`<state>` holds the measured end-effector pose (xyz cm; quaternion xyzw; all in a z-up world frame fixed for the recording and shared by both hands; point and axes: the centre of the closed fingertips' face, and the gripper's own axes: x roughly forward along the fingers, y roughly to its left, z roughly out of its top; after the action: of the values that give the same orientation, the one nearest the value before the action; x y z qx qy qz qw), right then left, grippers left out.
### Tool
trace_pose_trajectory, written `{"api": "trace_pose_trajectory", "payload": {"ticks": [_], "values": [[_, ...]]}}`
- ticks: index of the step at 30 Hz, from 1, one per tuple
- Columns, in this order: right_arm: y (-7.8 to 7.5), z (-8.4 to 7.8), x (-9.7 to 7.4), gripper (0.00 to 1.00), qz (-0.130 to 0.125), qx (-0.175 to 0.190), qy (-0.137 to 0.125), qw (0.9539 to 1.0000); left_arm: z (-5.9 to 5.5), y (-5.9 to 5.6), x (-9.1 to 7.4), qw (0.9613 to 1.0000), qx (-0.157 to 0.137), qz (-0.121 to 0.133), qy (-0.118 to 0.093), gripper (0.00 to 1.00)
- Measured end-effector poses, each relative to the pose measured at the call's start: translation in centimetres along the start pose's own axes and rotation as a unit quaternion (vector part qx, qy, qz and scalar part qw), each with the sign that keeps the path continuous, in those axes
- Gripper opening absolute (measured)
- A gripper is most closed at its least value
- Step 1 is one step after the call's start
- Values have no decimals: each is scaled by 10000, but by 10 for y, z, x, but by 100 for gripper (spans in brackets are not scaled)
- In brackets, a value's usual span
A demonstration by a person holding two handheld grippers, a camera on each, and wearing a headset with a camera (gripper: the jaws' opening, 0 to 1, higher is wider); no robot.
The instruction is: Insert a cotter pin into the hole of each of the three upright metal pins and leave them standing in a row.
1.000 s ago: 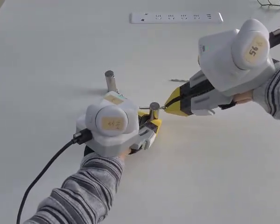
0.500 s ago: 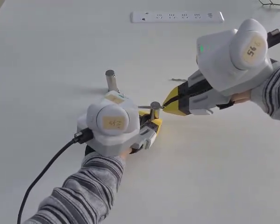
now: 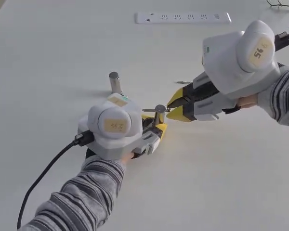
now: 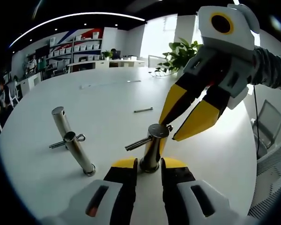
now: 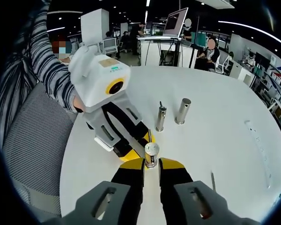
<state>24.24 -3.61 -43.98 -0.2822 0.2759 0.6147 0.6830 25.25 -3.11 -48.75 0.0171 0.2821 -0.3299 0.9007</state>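
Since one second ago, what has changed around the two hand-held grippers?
The right hand-held gripper opened its jaws and let go of the cotter pin, which now sits through the hole of the metal pin. The left hand-held gripper stays clamped on that pin's base, and the rear pin has not moved.

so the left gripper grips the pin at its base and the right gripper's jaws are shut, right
No: the right gripper is open, jaws spread by the head of the metal pin, as the left gripper view shows. The left gripper does grip its base.
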Motion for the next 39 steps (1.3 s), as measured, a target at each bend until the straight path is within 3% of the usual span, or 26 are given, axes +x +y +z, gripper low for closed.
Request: {"api": "trace_pose_trajectory", "payload": {"ticks": [5, 11, 24, 32, 39], "values": [[1, 8, 3, 10, -18, 138, -133, 9998, -2, -2, -8, 10000, 19, -63, 30, 24], [-1, 12, 11, 13, -32, 137, -139, 9998, 4, -5, -19, 9998, 116, -157, -73, 31], [1, 7, 20, 9, -49, 46, -20, 10000, 1, -4, -36, 9997, -38, -196, -141, 41], [1, 7, 18, 8, 39, 199, -83, 9998, 11, -4, -53, 9993, -91, -196, -298, 51], [-6, 6, 14, 8, 20, 85, 8, 10000, 16, 2, -67, 9991, -146, -100, -381, 61]]}}
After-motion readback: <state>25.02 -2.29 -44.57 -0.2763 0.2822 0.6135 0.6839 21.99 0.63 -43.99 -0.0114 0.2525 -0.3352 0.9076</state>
